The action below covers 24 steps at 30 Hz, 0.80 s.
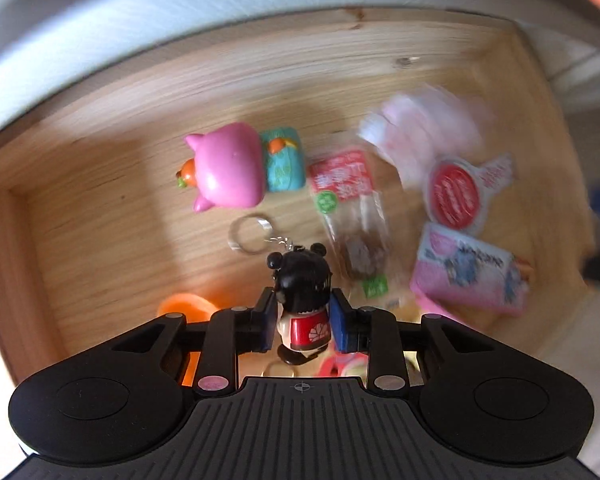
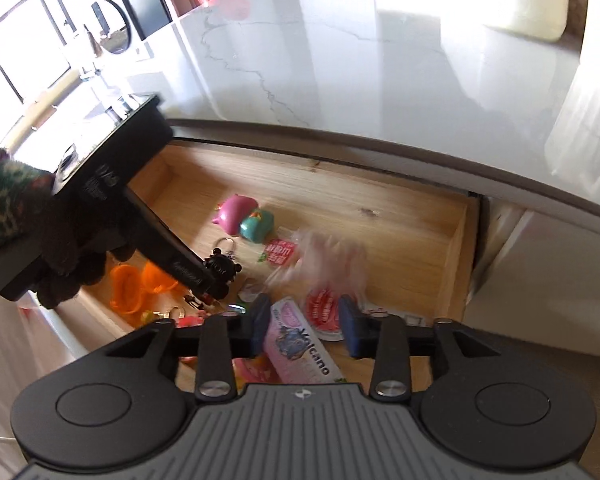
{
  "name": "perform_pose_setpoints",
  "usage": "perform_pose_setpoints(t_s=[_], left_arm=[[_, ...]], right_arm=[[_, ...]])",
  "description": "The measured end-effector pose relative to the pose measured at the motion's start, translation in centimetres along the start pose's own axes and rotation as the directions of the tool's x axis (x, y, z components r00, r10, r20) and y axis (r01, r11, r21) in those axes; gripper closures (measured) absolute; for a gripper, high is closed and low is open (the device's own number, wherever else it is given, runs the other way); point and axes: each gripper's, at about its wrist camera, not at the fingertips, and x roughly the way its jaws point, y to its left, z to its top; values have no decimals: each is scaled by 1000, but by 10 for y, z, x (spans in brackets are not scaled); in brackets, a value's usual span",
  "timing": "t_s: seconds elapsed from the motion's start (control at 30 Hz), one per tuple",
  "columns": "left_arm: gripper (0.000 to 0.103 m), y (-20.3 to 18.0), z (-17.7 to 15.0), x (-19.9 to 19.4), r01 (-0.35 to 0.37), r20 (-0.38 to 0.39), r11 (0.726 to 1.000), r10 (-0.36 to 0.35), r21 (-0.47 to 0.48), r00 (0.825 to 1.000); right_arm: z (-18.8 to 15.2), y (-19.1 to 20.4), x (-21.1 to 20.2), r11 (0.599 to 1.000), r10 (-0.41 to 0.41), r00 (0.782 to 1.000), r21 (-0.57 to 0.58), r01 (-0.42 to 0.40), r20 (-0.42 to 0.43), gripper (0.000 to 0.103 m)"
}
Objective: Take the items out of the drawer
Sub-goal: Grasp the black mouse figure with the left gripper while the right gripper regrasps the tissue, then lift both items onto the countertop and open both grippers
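The left gripper (image 1: 304,320) has its blue-padded fingers (image 1: 342,322) clenched on the body of a small black-headed bear figurine keychain (image 1: 302,280) with a red and cream torso. The figurine's long axis runs straight away from the left wrist camera: its feet point back toward the gripper body, its round-eared head points toward the far wall of the open pale wooden drawer (image 1: 100,208), and its short chain leads on to a silver key ring (image 1: 246,234) just beyond the head. In the right wrist view the keychain (image 2: 220,266) sits at the tip of the left gripper (image 2: 204,280), over the drawer's near left part, though whether it is lifted clear of the drawer floor cannot be told.

Beyond the keychain, farther into the drawer, lies a glossy pink pig-shaped toy (image 1: 230,168) touching a teal squishy block (image 1: 282,162). To the keychain's right lie a clear snack packet with a red label (image 1: 346,196), a blurred pale pink wrapper (image 1: 428,132), a round red-lidded cup (image 1: 456,196) and a pink printed box (image 1: 468,276). An orange plastic ring (image 1: 180,306) lies to its left, partly under the fingers.

The right gripper (image 2: 306,326) hovers above the pink box with its fingers (image 2: 350,326) spread, holding nothing. A white marble bench (image 2: 320,52) tops the drawer. A hand in a dark glove (image 2: 72,248) with a patterned sleeve (image 2: 4,204) holds the left gripper.
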Motion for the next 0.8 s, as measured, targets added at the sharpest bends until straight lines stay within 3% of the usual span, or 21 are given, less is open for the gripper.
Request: perform_pose_setpoints(t_s=[0.2,0.33,0.47,0.57,0.63,0.67,0.7,0.73,0.8], left_arm=[[72,18,-39,-45,66,111,997,-70,44,991],[72,30,-58,-68,76,187,997,-76,9,979],[72,34,-67,-71,100,241,995,-93,-18,966],[72,36,-73,-71,131,253,991,-120,-27,960],[72,34,-77,-75,114,268,993,-106,-15,958],[72,32,-78,-76,101,277,995,-95,-6,956],[72,30,-79,-78,88,284,996,-85,2,955],[72,29,-82,-80,74,294,997,-73,8,953],[72,28,-86,-82,67,311,998,-67,11,948]], right_arm=[[29,12,27,975,-94,995,-204,85,-34,60],[37,34,57,923,-155,987,-361,131,-38,60],[39,49,99,853,-271,961,-474,219,-45,60],[42,49,130,840,-315,944,-492,228,-101,60],[41,49,148,824,-342,931,-516,234,-125,60],[41,49,153,826,-340,930,-517,226,-137,63],[43,49,155,835,-329,932,-507,213,-151,76],[45,49,155,850,-315,935,-487,202,-162,82],[49,50,145,876,-280,945,-449,180,-167,86]])
